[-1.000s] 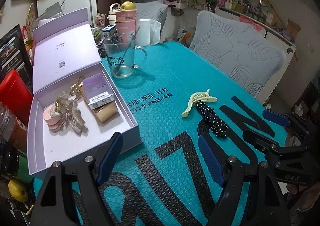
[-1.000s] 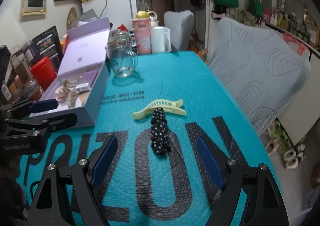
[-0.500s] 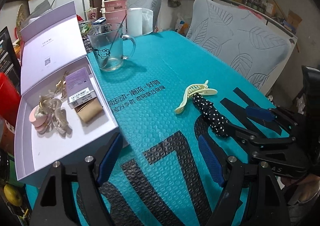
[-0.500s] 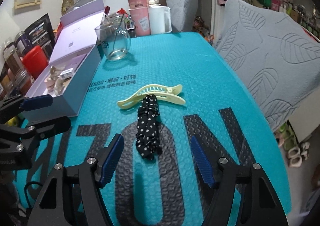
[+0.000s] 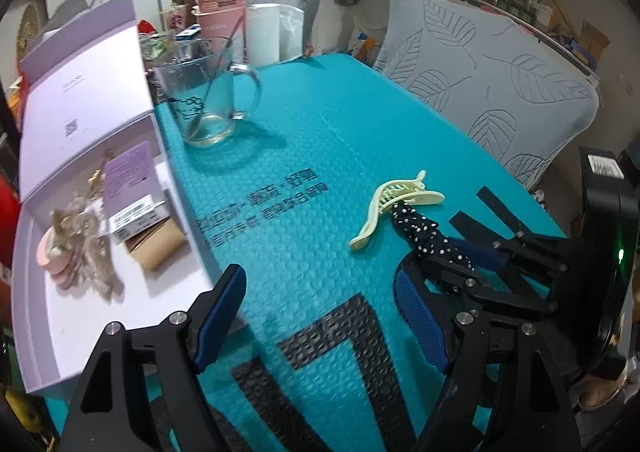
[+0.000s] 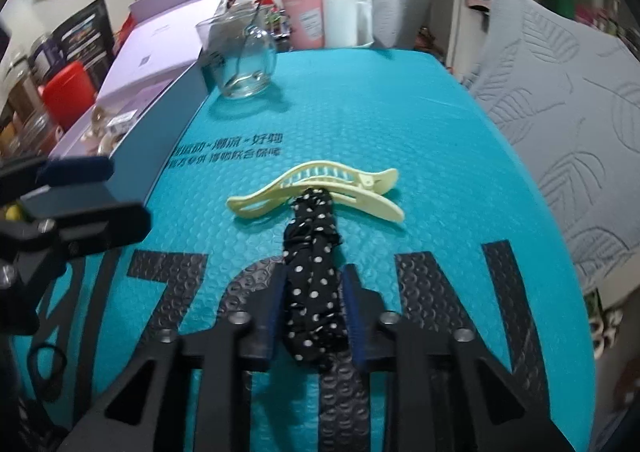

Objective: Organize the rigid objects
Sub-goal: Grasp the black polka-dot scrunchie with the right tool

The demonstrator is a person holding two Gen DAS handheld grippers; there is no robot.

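A black polka-dot scrunchie (image 6: 314,228) lies on the teal mat, its far end tucked under a pale yellow hair clip (image 6: 316,188). My right gripper (image 6: 314,274) is closing its jaws on the scrunchie's near end, and both pads press on the fabric. In the left wrist view the same scrunchie (image 5: 416,224) and clip (image 5: 392,204) lie at the right, with the right gripper (image 5: 440,252) on the scrunchie. My left gripper (image 5: 318,284) hangs open above the mat with nothing between its fingers, just right of the open lilac box (image 5: 168,284).
The lilac box (image 6: 168,120) holds hair clips and small cartons, its lid standing open at the left. A glass mug (image 5: 208,104) with a spoon stands behind it, then pink cups (image 5: 220,16) and a white cup (image 5: 262,32). A grey covered chair (image 5: 500,84) borders the table's right side.
My right gripper came down over the scrunchie and went from wide open to shut on its near end. The left gripper drifted forward and lower, staying open.
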